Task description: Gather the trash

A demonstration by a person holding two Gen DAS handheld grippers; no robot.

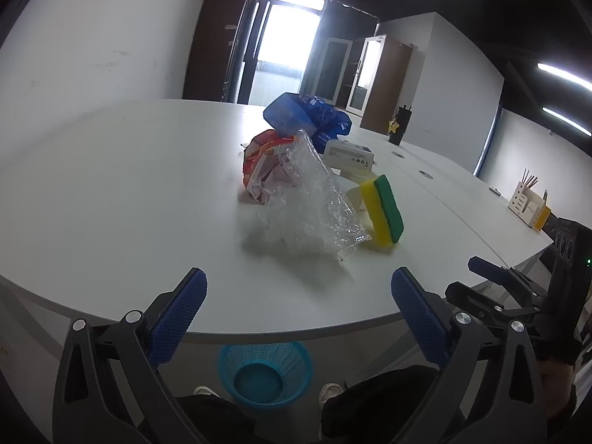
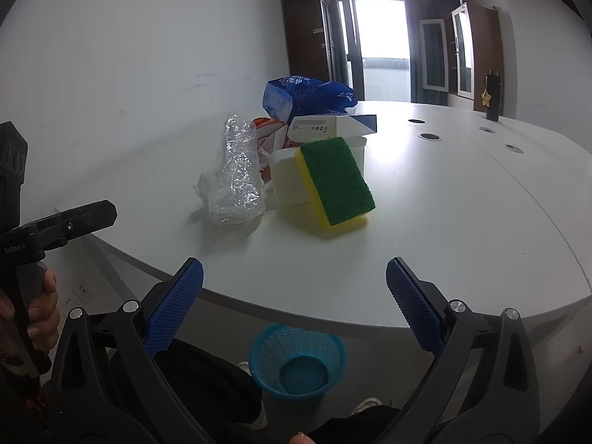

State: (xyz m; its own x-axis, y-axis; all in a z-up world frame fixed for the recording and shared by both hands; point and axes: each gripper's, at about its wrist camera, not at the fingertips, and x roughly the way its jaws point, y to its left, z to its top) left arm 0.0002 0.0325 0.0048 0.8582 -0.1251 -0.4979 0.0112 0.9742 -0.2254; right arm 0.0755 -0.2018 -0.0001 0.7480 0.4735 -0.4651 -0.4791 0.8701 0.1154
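Note:
A pile sits on the white table (image 1: 111, 192): crumpled clear plastic (image 1: 314, 203), a red and white wrapper (image 1: 264, 162), a blue bag (image 1: 307, 114), a white box (image 1: 349, 155) and a yellow-green sponge (image 1: 384, 211) leaning on a white tub (image 2: 288, 177). The right wrist view shows the clear plastic (image 2: 235, 177), blue bag (image 2: 307, 96), box (image 2: 333, 125) and sponge (image 2: 336, 181). My left gripper (image 1: 296, 310) is open and empty at the table's near edge. My right gripper (image 2: 292, 296) is open and empty too. A blue basket (image 1: 264, 373) stands on the floor below; it also shows in the right wrist view (image 2: 298, 362).
A dark bottle with a yellow star (image 1: 397, 125) stands far back on the table. A wooden organizer (image 1: 527, 199) sits at the right edge. Cable holes (image 2: 429, 136) dot the tabletop. The person's legs and shoes (image 1: 329, 392) flank the basket.

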